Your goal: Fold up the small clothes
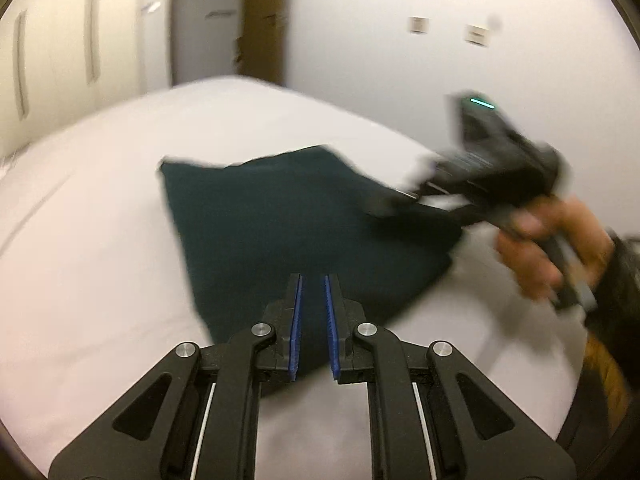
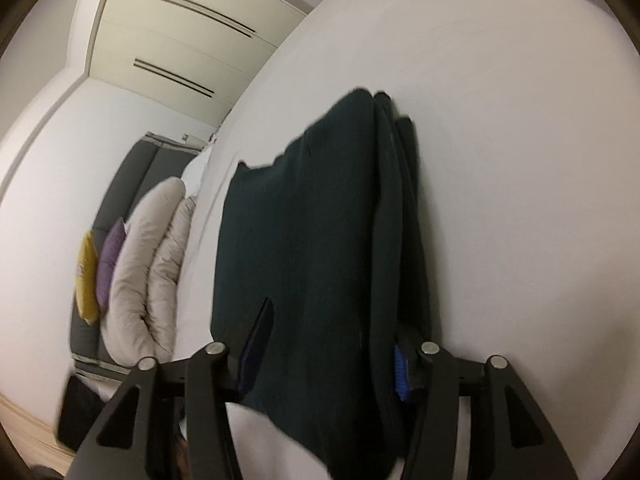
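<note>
A dark teal garment (image 1: 280, 232) lies folded on the white bed (image 1: 100, 240). My left gripper (image 1: 313, 280) hovers over its near edge, jaws a narrow gap apart with nothing between the blue pads. My right gripper (image 1: 384, 200), blurred, reaches onto the garment's right side. In the right wrist view the garment (image 2: 304, 248) lies in several layers between the wide-apart fingers of the right gripper (image 2: 332, 320); one finger (image 2: 260, 320) rests against the cloth, the other fingertip is hidden by the folds.
White bed sheet (image 2: 500, 160) surrounds the garment. Beige duvet (image 2: 148, 264), purple cushion (image 2: 108, 256) and yellow cushion (image 2: 86, 276) lie on a grey sofa (image 2: 136, 168) beside the bed. Wardrobe doors (image 2: 180, 40) and a wall (image 1: 400, 60) stand beyond.
</note>
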Demonstrator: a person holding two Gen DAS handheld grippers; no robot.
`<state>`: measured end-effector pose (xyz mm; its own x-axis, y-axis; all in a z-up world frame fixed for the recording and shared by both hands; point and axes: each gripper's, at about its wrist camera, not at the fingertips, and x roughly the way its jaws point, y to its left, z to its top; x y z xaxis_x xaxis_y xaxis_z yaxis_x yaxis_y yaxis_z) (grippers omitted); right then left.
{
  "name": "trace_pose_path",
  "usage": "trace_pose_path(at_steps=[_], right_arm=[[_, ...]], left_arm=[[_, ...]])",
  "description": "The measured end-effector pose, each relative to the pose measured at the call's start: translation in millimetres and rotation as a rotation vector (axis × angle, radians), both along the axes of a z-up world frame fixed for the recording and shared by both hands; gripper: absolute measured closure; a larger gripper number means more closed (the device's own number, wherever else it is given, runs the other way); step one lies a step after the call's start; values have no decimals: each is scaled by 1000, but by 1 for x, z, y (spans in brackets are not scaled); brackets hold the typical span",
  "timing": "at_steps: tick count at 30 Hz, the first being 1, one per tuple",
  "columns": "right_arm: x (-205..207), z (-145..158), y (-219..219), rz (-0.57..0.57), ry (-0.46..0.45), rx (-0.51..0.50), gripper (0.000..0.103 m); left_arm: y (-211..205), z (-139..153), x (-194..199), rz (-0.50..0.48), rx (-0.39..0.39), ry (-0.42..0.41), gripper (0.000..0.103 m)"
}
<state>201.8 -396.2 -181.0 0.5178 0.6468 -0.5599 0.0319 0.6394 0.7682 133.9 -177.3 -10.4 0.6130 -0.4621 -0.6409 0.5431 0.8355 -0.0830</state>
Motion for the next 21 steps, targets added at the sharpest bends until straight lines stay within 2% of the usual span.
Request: trace_pose_path(at_steps=[1, 3, 5, 8, 11, 12, 14, 18, 21], right_arm=[[-4, 1, 2, 1, 4, -34, 59], [-10, -2, 2, -5, 25, -77, 82], [-15, -6, -6, -24, 42, -62, 89], [-26, -9, -11, -43, 35, -58, 91], [-26, -23, -11, -50, 32, -59, 96], [-25, -31, -14, -59, 31, -32, 97], [-33, -41, -25, -92, 26, 51, 98], [-49, -46, -21, -136, -4, 69, 97], [-55, -37, -12, -141, -8, 63, 96]], left_arm=[[10, 4, 9, 20, -12, 21, 93], [21, -2, 38, 50, -32, 77, 93], [31, -9, 48, 87, -46, 131, 93], [39, -25, 60, 88, -69, 166, 93], [34, -55, 78, 79, -18, 199, 93], [35, -63, 82, 80, -20, 217, 93], [35, -67, 97, 85, -40, 225, 93], [36, -74, 102, 84, -26, 224, 93], [40, -76, 106, 78, -25, 226, 93]])
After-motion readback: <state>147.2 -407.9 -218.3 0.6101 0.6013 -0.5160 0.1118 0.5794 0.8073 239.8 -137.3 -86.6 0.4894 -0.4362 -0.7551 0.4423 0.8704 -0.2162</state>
